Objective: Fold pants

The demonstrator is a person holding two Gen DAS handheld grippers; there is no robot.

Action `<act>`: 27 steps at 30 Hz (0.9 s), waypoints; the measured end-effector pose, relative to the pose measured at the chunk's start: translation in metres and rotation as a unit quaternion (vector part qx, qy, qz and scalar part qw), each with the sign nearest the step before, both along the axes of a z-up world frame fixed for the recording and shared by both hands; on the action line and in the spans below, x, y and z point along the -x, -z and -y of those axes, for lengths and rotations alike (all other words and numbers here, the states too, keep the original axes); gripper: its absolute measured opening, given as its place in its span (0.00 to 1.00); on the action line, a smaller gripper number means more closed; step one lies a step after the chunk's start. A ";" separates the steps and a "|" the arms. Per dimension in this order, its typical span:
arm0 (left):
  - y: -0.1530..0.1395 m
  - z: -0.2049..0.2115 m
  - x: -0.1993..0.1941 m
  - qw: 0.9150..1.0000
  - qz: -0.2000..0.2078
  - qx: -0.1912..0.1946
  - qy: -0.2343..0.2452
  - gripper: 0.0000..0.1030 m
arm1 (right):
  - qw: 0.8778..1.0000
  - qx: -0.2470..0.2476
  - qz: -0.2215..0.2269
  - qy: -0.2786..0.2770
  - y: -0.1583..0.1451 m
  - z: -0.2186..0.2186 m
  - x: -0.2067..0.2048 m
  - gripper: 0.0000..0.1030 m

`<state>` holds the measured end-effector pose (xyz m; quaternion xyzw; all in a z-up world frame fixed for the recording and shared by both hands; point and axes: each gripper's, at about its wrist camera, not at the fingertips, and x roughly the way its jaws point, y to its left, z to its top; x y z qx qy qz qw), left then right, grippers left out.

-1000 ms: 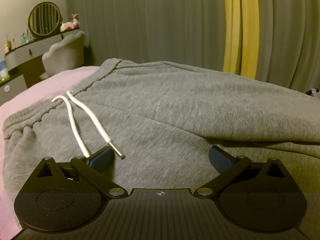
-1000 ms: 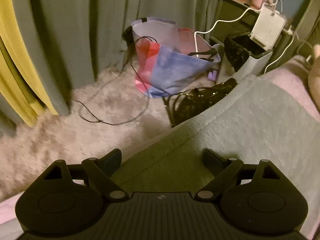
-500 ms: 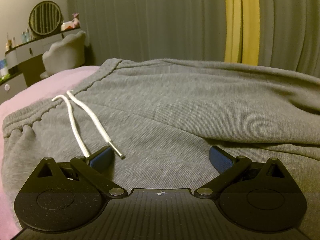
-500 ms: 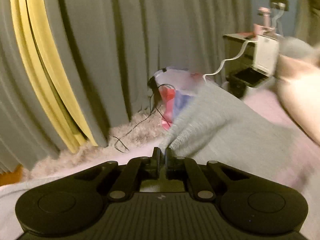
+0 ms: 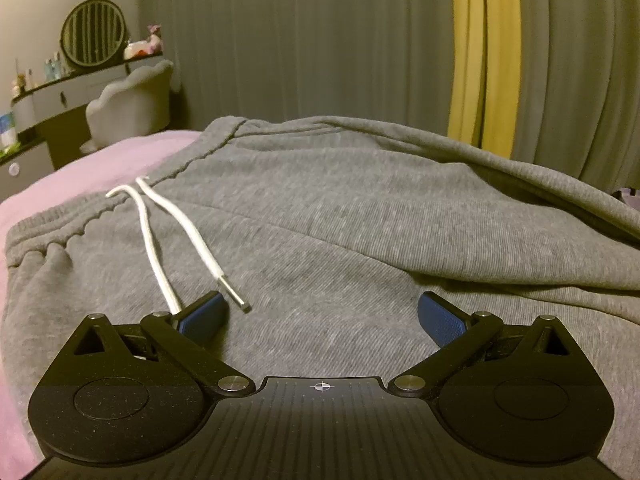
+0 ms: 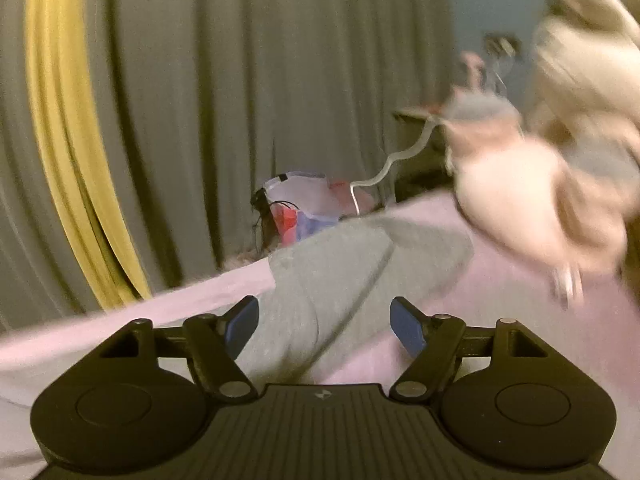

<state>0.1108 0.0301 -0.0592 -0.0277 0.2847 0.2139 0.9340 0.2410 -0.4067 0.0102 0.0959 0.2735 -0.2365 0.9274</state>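
pants [image 5: 320,216] – spread on bed [image 5: 100,160], cord [image 5: 168,232] on top | left gripper [image 5: 320,312] jaws open, low over pants | right gripper [image 6: 322,320] jaws open over leg – empty | folding barely begun

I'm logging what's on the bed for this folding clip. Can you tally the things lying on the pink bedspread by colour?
Grey: 1, the pants
White: 1, the drawstring of the pants, two ends showing
Cream: 1, a blurred soft toy, kind unclear
Total: 3
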 end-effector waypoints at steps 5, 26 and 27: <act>0.001 0.000 0.000 1.000 0.002 -0.003 0.000 1.00 | 0.981 0.120 -0.138 -0.061 0.035 -0.013 -0.069 0.63; -0.006 -0.007 0.006 1.000 0.007 0.027 0.012 1.00 | 0.921 -0.321 0.106 0.193 0.055 0.065 0.159 0.07; -0.009 -0.007 0.008 0.999 0.004 0.031 0.017 1.00 | 0.915 -0.337 0.117 0.190 0.059 0.067 0.161 0.10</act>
